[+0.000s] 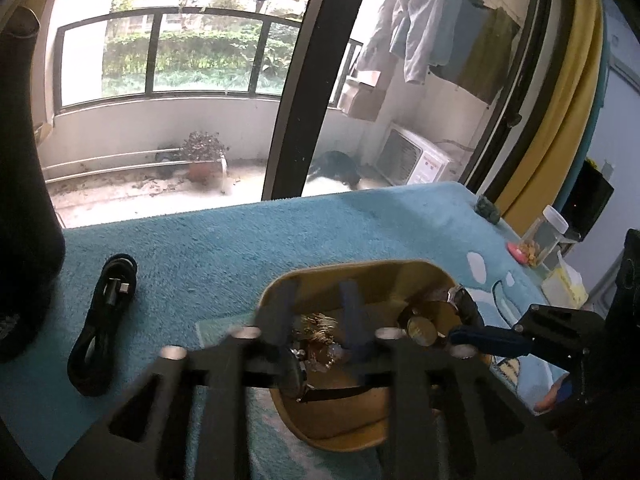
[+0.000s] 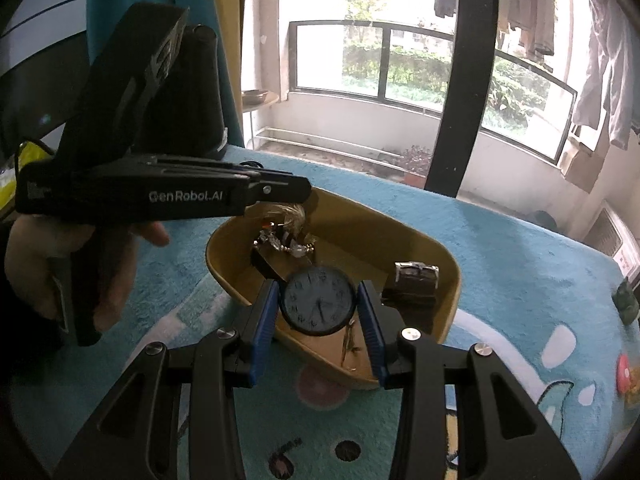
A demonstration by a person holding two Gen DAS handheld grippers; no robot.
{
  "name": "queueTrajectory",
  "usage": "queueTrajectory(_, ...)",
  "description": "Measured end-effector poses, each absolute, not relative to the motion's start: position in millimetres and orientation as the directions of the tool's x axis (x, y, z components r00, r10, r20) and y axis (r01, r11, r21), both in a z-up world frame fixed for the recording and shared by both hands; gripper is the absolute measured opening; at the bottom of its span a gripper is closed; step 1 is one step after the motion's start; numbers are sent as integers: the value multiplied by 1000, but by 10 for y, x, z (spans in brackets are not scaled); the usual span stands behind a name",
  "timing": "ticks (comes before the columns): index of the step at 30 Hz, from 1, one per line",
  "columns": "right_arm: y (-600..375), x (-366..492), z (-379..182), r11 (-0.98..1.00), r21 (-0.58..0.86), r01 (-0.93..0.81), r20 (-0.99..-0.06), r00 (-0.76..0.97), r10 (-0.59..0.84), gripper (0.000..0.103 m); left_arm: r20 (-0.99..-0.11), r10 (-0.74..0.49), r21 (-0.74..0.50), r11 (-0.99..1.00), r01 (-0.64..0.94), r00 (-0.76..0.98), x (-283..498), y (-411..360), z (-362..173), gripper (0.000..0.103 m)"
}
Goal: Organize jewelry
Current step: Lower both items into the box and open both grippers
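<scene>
the left gripper (image 1: 316,322) is motion-blurred, half hiding the tangled jewelry (image 1: 320,334) beneath it.

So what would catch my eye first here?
Probably the watch, its pale dial framed between the right claw's blue pads over a mustard-yellow tray. At the tray's far end, the left claw hangs above a glittery jewelry tangle, all on a turquoise cartoon blanket.

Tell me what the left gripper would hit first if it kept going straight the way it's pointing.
Probably the tangle of gold jewelry lying between the left gripper's open jaws, with the yellow tray's floor just beneath it. Depth is uncertain in this blurred fisheye view.
</scene>
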State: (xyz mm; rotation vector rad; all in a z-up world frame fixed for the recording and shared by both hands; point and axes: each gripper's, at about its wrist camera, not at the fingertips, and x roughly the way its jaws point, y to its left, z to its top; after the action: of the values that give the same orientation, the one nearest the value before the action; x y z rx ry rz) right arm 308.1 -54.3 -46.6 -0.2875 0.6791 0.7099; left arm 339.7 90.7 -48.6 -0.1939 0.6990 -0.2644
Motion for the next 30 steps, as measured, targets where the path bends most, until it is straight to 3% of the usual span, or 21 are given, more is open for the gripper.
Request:
queueTrajectory(2,-541,3074,-429,731,-27,-682,-647,569,507,41,-605,-301,-267,949,169,737,3389,911,-473,66)
queueTrajectory(7,-583,3095,-405,737,-4,-676,-642,566,517,56,-600,-290,-254,953,167,746,3347,916,-418,66)
queueTrajectory(30,-783,2706,-399,751,-9,-661,-619,593,515,57,-544,-192,-177,978,112,817,2678,952,-41,66)
